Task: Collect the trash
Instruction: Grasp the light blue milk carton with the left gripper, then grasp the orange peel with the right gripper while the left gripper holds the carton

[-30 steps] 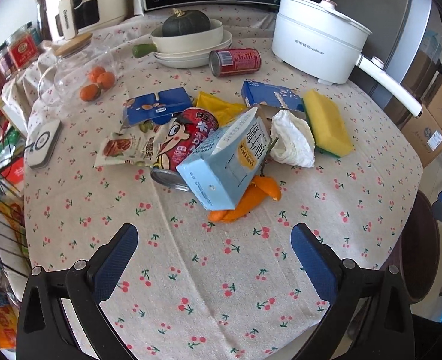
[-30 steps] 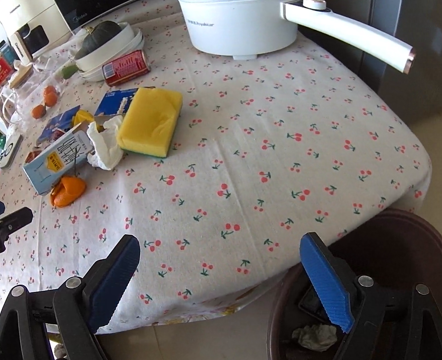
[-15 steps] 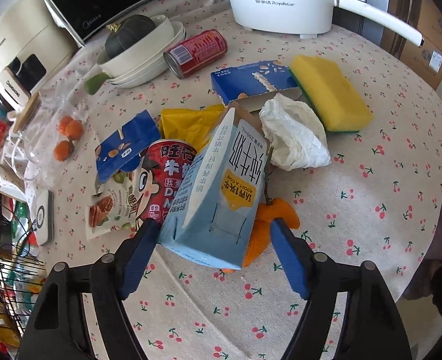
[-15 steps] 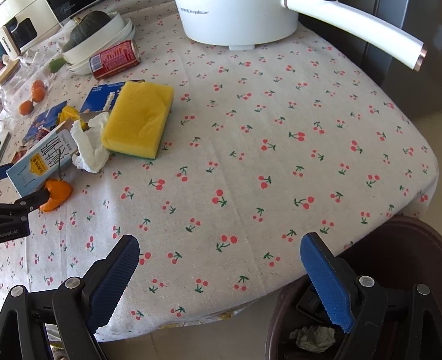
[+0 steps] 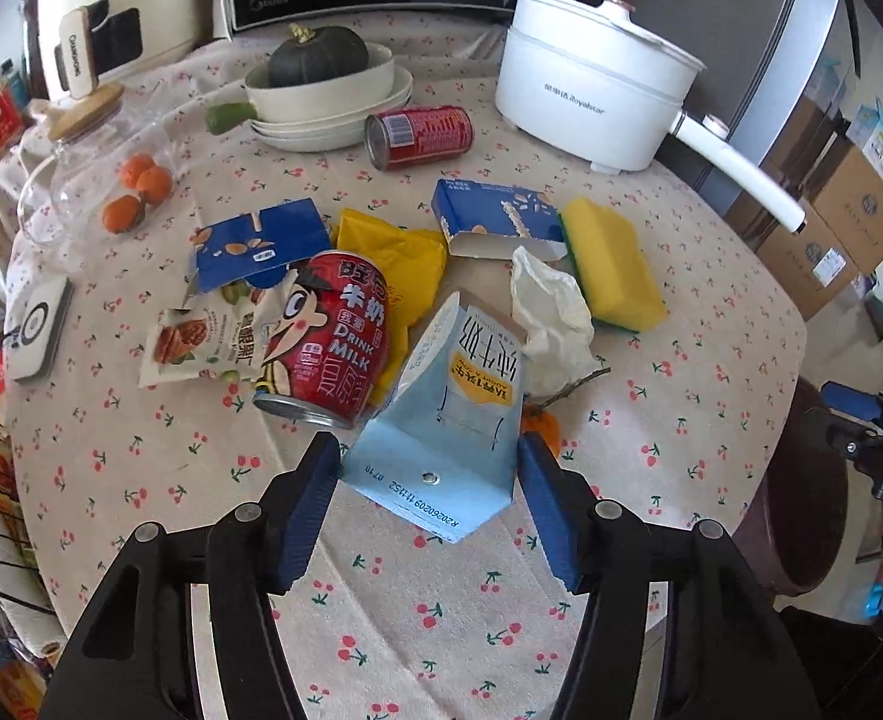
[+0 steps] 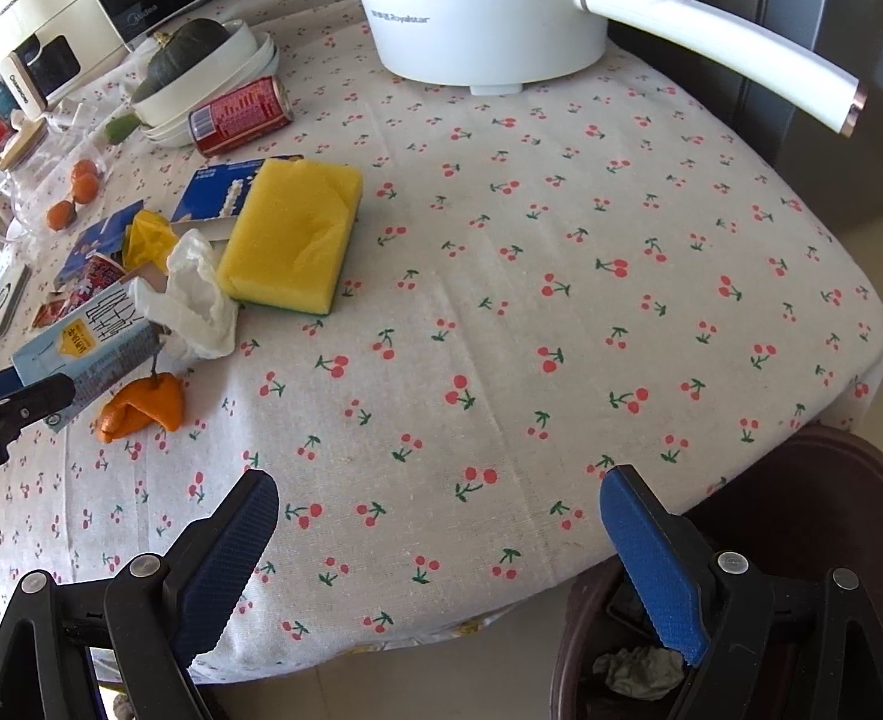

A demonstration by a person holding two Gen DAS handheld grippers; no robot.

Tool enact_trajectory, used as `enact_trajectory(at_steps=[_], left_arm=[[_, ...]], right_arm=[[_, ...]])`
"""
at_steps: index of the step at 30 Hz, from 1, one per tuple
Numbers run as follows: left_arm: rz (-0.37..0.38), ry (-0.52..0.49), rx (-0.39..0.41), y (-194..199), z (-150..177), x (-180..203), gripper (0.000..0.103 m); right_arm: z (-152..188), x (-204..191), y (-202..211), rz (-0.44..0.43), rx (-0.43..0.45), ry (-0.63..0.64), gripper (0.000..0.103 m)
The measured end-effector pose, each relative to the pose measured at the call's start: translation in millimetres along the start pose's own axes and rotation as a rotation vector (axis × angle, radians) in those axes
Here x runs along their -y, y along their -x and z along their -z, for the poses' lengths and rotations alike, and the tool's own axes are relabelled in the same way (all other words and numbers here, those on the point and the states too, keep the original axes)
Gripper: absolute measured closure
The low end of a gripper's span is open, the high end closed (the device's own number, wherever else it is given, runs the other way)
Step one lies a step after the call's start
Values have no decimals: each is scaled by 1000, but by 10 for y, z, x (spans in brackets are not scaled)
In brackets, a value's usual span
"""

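Closing on the pale blue cardboard milk carton (image 5: 441, 420) at lower centre, my left gripper (image 5: 429, 480) has its jaws pressed against both sides, just drawn in. Red milk can (image 5: 327, 342), wrappers and white crumpled tissue (image 5: 552, 312) remain on the surface.

Right view: my right gripper (image 6: 438, 540) hangs wide open, empty, beside the dark brown round bin (image 6: 831, 540) at lower right, holding little yet.
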State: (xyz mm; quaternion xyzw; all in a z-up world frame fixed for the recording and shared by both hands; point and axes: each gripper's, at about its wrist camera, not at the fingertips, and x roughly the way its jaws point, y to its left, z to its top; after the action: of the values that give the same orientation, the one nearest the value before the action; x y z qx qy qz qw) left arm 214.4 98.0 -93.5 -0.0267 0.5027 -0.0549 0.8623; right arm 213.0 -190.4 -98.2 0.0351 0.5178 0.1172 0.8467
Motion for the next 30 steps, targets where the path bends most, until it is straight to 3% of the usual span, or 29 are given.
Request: enact_trajectory(at_steps=[14,25,30], left_arm=[[10,237,166,731,321,-570,40],[-53,291,156,762,480,-963,41],[-46,317,144,748,531,-1083,41]], right_arm=[[-31,-770,-283,-95,-8,69,12],[-116,-1361,-884,-166,-13,60,12],[-134,-1454,-1066,-163,-2,81,24]])
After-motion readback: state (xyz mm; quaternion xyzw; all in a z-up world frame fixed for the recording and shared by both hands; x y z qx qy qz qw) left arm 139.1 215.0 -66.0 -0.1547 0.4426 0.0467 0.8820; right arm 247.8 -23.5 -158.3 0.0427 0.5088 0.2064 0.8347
